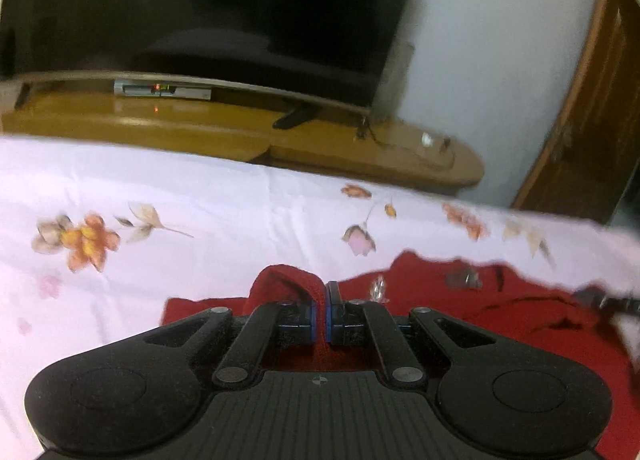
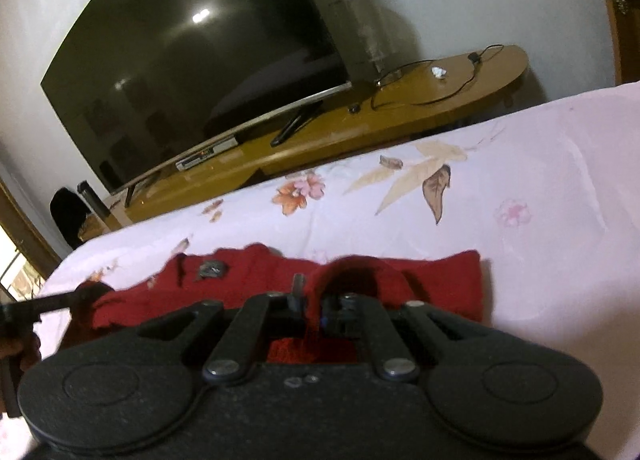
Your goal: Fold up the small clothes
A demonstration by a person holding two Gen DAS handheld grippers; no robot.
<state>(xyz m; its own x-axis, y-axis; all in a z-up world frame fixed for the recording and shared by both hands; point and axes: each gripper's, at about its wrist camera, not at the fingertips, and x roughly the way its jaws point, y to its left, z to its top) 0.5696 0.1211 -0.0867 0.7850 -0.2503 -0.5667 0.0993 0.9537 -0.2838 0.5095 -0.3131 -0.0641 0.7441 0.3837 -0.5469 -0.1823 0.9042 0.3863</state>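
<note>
A red knitted garment (image 1: 500, 312) lies spread across a pale floral bedsheet (image 1: 200, 199), with a small silvery ornament (image 1: 464, 280) on its front. My left gripper (image 1: 320, 296) is shut on a raised fold at the garment's left edge, and red cloth fills the thin gap between its blue pads. In the right wrist view the same garment (image 2: 440, 280) has its right edge looped up over my right gripper (image 2: 316, 306), whose fingers pinch red cloth between them. The left gripper's finger (image 2: 44, 304) and a person's hand (image 2: 20, 352) show at the left edge.
Beyond the bed's far edge stands a long wooden TV stand (image 1: 180, 119) with a large dark television (image 1: 200, 7), a silver set-top box (image 1: 162, 88), cables (image 2: 432, 87) and a clear glass vase (image 2: 366, 39). A brown wooden door (image 1: 588, 111) is at the right.
</note>
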